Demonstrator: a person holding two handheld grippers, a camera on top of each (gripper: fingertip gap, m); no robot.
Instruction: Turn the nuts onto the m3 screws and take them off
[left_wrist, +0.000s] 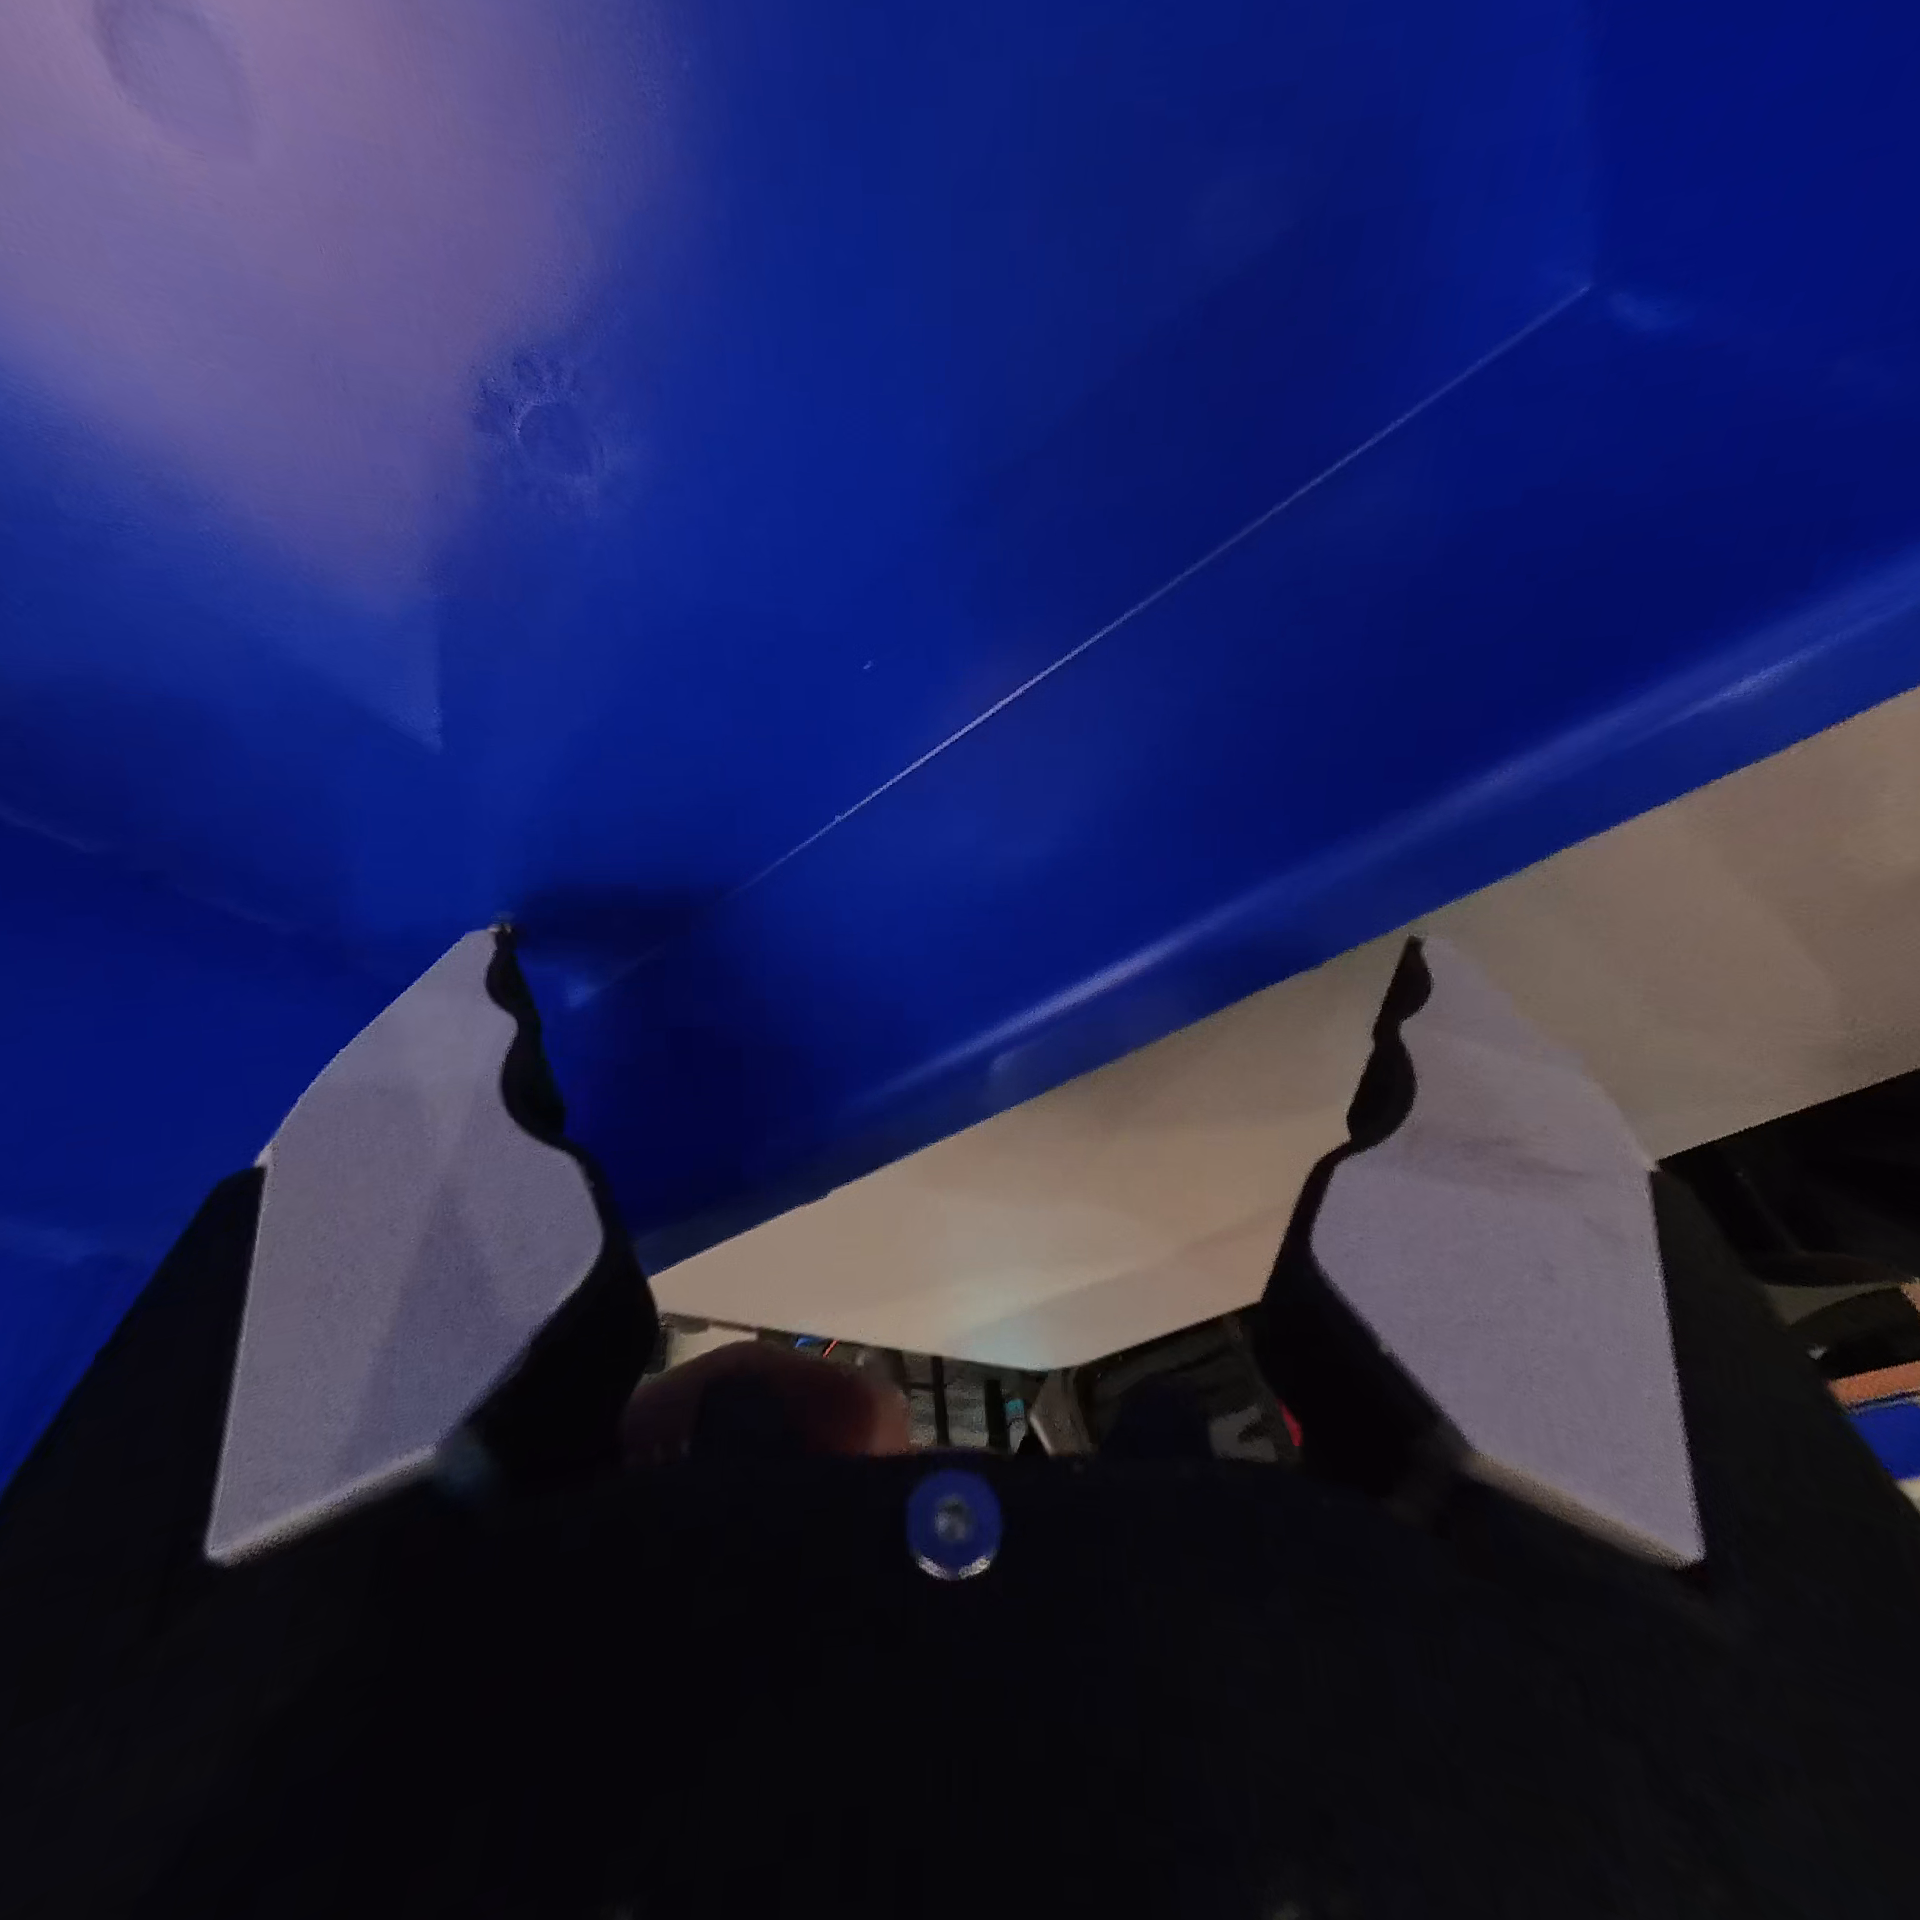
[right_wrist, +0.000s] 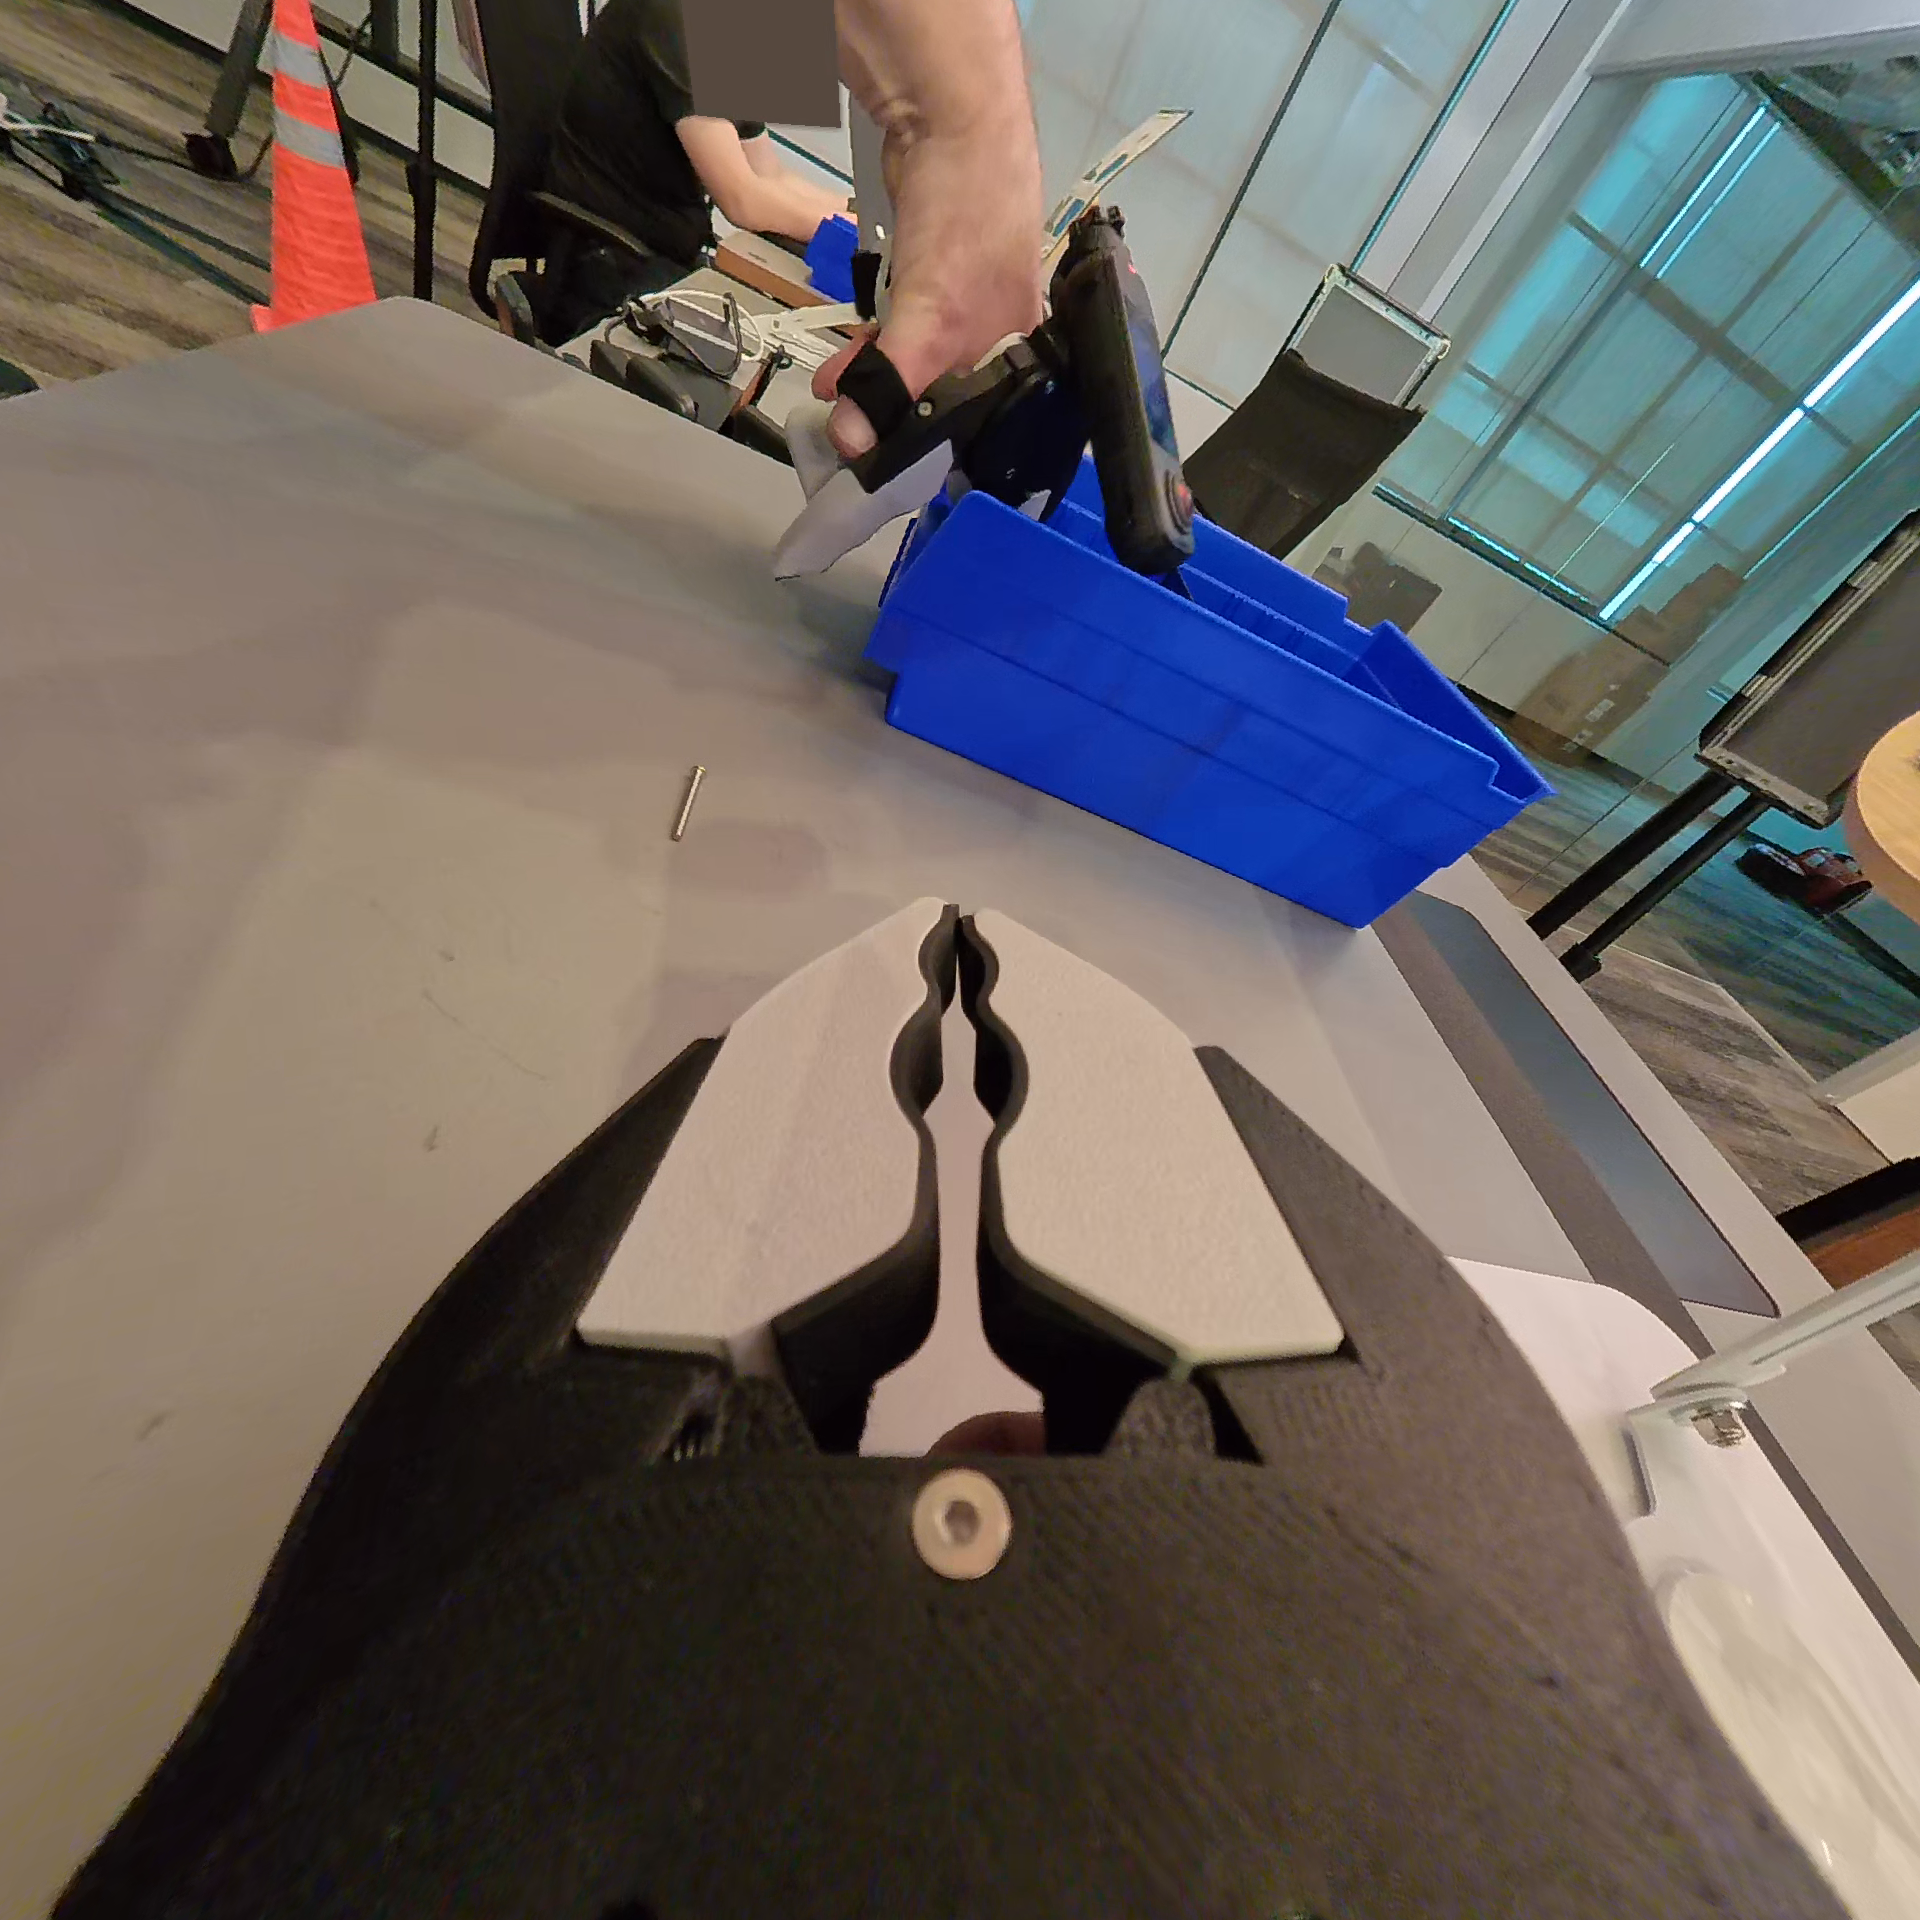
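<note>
A blue bin (right_wrist: 1195, 686) stands on the grey table (right_wrist: 312, 727). A small metal screw (right_wrist: 686, 802) lies loose on the table to the left of the bin. My left gripper (right_wrist: 904, 520), held by a hand, is open wide at the bin's far end. In the left wrist view its left fingertip (left_wrist: 488, 966) is over the bin's inside (left_wrist: 935, 520), and its right fingertip (left_wrist: 1429, 977) is over the table outside the rim. A tiny speck shows at the left fingertip; I cannot tell what it is. My right gripper (right_wrist: 961, 916) is shut above the table, with nothing visible in it.
A second blue bin (right_wrist: 1268, 582) sits right behind the first. A white object (right_wrist: 1766, 1558) with a clear bracket (right_wrist: 1704, 1403) is at the lower right, by the table's right edge. An orange cone (right_wrist: 312, 177) and a seated person (right_wrist: 623, 135) are beyond the table.
</note>
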